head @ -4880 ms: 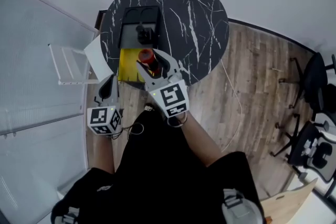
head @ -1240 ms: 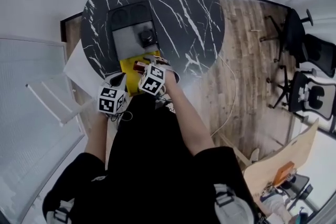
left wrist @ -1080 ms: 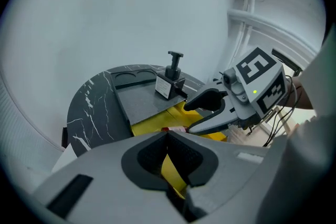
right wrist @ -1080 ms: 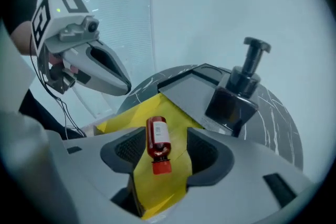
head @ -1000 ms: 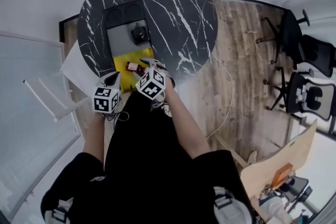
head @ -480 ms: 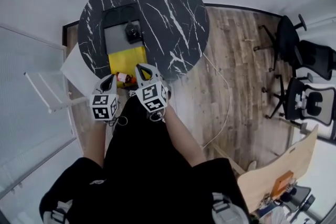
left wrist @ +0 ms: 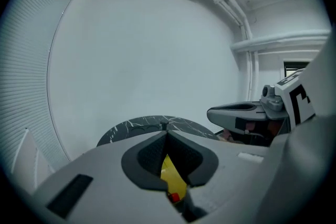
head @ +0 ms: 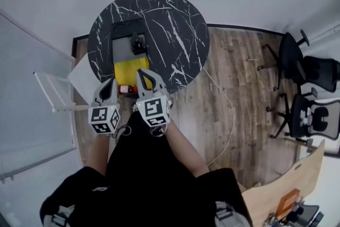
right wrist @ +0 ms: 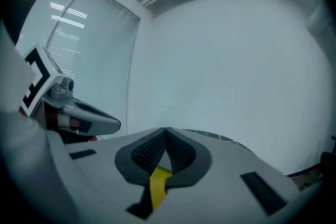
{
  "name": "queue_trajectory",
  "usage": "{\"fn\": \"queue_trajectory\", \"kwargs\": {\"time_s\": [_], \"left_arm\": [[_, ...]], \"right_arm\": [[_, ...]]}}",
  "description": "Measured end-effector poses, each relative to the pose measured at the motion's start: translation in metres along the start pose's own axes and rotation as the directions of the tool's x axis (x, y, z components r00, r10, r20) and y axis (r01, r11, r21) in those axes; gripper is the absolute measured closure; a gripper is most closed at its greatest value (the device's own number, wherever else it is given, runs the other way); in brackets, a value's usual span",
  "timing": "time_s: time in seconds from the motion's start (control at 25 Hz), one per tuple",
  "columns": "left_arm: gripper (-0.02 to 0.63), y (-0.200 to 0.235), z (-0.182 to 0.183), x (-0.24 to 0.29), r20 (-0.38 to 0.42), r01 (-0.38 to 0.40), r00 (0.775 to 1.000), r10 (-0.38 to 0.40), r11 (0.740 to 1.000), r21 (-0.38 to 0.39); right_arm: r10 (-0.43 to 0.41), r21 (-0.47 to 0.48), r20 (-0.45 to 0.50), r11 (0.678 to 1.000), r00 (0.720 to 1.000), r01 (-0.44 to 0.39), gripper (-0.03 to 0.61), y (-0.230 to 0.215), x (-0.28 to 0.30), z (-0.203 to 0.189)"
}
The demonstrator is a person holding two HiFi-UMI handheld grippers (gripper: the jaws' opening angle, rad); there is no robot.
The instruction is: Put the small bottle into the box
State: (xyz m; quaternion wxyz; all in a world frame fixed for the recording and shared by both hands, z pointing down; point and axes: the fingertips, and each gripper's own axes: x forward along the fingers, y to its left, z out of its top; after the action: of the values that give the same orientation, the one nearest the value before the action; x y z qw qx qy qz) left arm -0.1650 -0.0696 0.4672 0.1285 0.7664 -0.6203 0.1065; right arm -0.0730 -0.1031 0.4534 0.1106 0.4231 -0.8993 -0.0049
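Observation:
The small bottle (head: 126,89), red-capped, lies on its side at the near end of the yellow box (head: 129,69), which sits at the near edge of the round black marble table (head: 170,24). My left gripper (head: 111,81) hovers just left of the bottle, jaws shut and empty. My right gripper (head: 141,73) is just right of it, also shut with nothing between the jaws. In the left gripper view the tips (left wrist: 167,134) meet, and the yellow box (left wrist: 170,178) and red cap (left wrist: 174,196) show below them. The right gripper view shows its tips (right wrist: 167,129) closed together.
Behind the yellow box a dark grey tray (head: 123,49) holds a black object (head: 138,43). A white frame (head: 53,94) and white panel (head: 84,78) stand left of the table. A cable (head: 229,114) crosses the wooden floor; office chairs (head: 305,114) stand at the right.
The right gripper, which held the bottle over the box, has let it go, drawn back towards me and shut empty. The bottle now lies in the yellow box. The head view has shifted.

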Motion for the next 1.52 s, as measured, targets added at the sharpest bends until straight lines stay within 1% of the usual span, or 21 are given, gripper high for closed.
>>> {"fn": "queue_trajectory", "kwargs": {"time_s": [0.16, 0.24, 0.32, 0.44, 0.48, 0.56, 0.64, 0.72, 0.8, 0.88, 0.96, 1.04, 1.12, 1.2, 1.28, 1.4, 1.52], "left_arm": [[0.615, -0.01, 0.031, -0.023, 0.088, -0.011, 0.996, 0.01, 1.0, 0.011], [0.614, -0.017, 0.046, -0.036, 0.124, 0.002, 0.992, -0.003, 1.0, 0.01], [0.615, -0.026, 0.061, -0.048, 0.164, 0.014, 0.986, -0.016, 1.0, 0.011], [0.614, -0.04, 0.079, -0.062, 0.202, 0.014, 0.979, -0.022, 0.999, 0.037], [0.614, -0.045, 0.083, -0.064, 0.208, 0.015, 0.978, -0.025, 0.999, 0.047], [0.614, -0.054, 0.088, -0.067, 0.218, 0.022, 0.975, -0.035, 0.998, 0.061], [0.615, -0.058, 0.091, -0.069, 0.232, 0.025, 0.972, -0.038, 0.998, 0.059], [0.615, -0.057, 0.091, -0.075, 0.252, 0.007, 0.967, -0.019, 0.999, 0.049], [0.615, -0.052, 0.086, -0.081, 0.253, -0.016, 0.967, 0.005, 0.999, 0.044], [0.614, -0.048, 0.076, -0.08, 0.227, -0.025, 0.974, 0.016, 0.999, 0.038], [0.615, -0.046, 0.065, -0.078, 0.196, -0.027, 0.98, 0.02, 0.999, 0.033], [0.615, -0.049, 0.059, -0.078, 0.182, -0.027, 0.983, 0.018, 0.998, 0.048], [0.615, -0.054, 0.061, -0.076, 0.191, -0.022, 0.982, 0.01, 0.998, 0.059], [0.615, -0.058, 0.065, -0.075, 0.199, -0.008, 0.98, -0.003, 0.998, 0.054], [0.614, -0.06, 0.066, -0.073, 0.194, 0.006, 0.981, -0.018, 0.998, 0.061], [0.614, -0.058, 0.067, -0.071, 0.185, 0.005, 0.983, -0.021, 0.996, 0.086], [0.615, -0.056, 0.067, -0.069, 0.18, 0.007, 0.983, -0.023, 0.996, 0.091]], "right_arm": [[-0.022, -0.019, 0.112, 1.0, 0.993, 0.025, 0.581, -0.003, -0.027, 0.047], [-0.045, -0.009, 0.162, 0.999, 0.986, 0.047, 0.581, -0.006, -0.043, 0.064], [-0.072, -0.02, 0.198, 0.997, 0.978, 0.077, 0.581, -0.008, -0.059, 0.079], [-0.094, -0.087, 0.225, 0.989, 0.97, 0.116, 0.581, -0.008, -0.081, 0.096], [-0.097, -0.092, 0.232, 0.988, 0.968, 0.122, 0.581, -0.008, -0.087, 0.1], [-0.104, -0.065, 0.239, 0.99, 0.965, 0.123, 0.581, -0.012, -0.096, 0.103], [-0.115, -0.04, 0.236, 0.991, 0.965, 0.128, 0.581, -0.016, -0.103, 0.1], [-0.126, -0.044, 0.236, 0.989, 0.964, 0.14, 0.583, -0.017, -0.11, 0.098], [-0.136, -0.02, 0.243, 0.989, 0.961, 0.145, 0.583, -0.018, -0.117, 0.095], [-0.145, 0.035, 0.245, 0.989, 0.959, 0.141, 0.583, -0.023, -0.122, 0.091], [-0.152, 0.054, 0.238, 0.988, 0.959, 0.143, 0.583, -0.027, -0.126, 0.084], [-0.17, 0.07, 0.227, 0.985, 0.959, 0.158, 0.583, -0.033, -0.131, 0.078], [-0.191, 0.086, 0.223, 0.981, 0.956, 0.176, 0.583, -0.043, -0.133, 0.075], [-0.201, 0.08, 0.226, 0.979, 0.953, 0.188, 0.583, -0.049, -0.135, 0.076], [-0.2, 0.076, 0.231, 0.979, 0.952, 0.187, 0.583, -0.05, -0.134, 0.078], [-0.199, 0.093, 0.235, 0.979, 0.952, 0.181, 0.583, -0.05, -0.131, 0.077], [-0.207, 0.106, 0.225, 0.977, 0.952, 0.187, 0.583, -0.054, -0.126, 0.074]]}}
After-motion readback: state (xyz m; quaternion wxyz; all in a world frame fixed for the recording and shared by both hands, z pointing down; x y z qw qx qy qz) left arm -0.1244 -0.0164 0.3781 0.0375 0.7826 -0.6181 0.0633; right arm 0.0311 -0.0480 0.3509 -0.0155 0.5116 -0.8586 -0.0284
